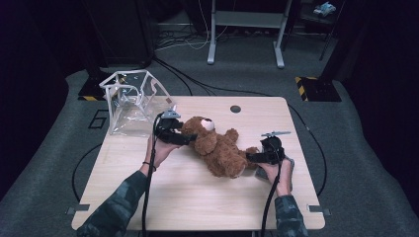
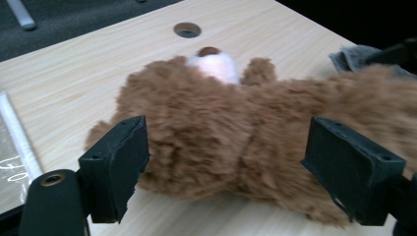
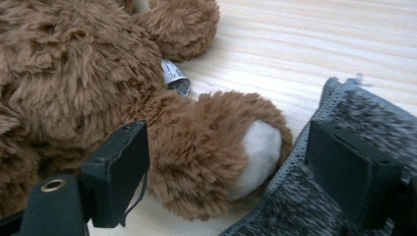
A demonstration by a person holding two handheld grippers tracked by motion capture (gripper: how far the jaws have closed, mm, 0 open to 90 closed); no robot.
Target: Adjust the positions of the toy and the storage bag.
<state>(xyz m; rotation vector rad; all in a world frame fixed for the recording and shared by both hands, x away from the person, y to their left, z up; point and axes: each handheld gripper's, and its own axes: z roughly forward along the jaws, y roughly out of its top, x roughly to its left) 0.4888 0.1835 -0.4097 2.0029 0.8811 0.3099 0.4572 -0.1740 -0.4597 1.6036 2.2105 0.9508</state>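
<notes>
A brown teddy bear (image 1: 217,145) lies across the middle of the wooden table (image 1: 197,197), its head toward the left. My left gripper (image 1: 190,139) is at the bear's head end. In the left gripper view its jaws stand wide on either side of the furry bear (image 2: 236,128), and the left gripper (image 2: 231,169) is open. My right gripper (image 1: 249,158) is at the bear's leg. Its jaws straddle the bear's foot (image 3: 221,147) without pressing it, so the right gripper (image 3: 231,172) is open. A white label (image 3: 174,78) sticks out of the fur.
A grey knitted cloth (image 1: 289,165) lies under my right hand, and the cloth (image 3: 344,128) sits beside the foot. A clear plastic bag with white edges (image 1: 133,101) stands at the table's far left corner. A round hole (image 1: 235,108) is near the far edge.
</notes>
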